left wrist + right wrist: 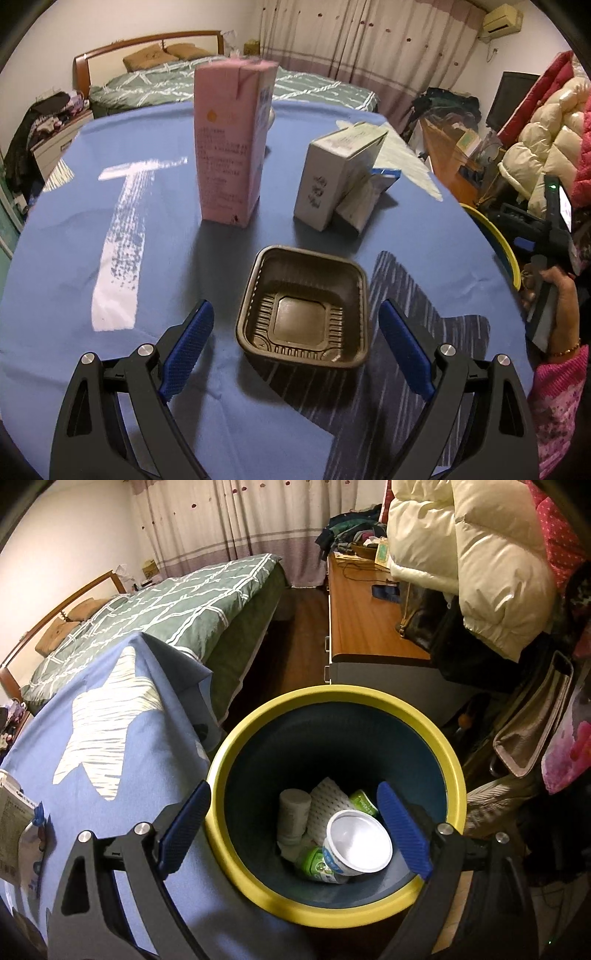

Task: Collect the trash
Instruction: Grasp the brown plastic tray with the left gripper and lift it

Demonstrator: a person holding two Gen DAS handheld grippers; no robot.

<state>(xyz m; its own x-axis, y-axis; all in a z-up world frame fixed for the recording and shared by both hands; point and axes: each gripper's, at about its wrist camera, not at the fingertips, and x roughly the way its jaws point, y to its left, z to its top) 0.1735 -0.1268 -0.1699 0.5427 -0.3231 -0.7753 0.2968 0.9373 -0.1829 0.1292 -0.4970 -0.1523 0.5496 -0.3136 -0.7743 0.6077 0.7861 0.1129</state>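
Left hand-held gripper: jaws wide apart, nothing between the pads, tilted down at the table. The brown plastic tray lies just ahead of the fingertips, sitting upright on the blue cloth and roughly centred in the gap. Neither pad touches it.

Right hand-held gripper: also spread wide and empty, poised above the mouth of the yellow-rimmed bin, which stands beside the table. A white cup, a green-labelled bottle and other discards already lie at the bottom.

Beyond the tray stand a pink carton, upright, and a white box leaning against a smaller blue-edged packet. All three are still on the table.

Assessment: the step in hand appears to be taking the tray. The tray looks thin-walled and light, so a squeeze across opposite walls would likely buckle it; pinching one rim wall, one pad inside and one outside, seems sounder. Keep the approach low and short of the pink carton, which is tall and would tip easily. The right unit should clear the bin before the carry.
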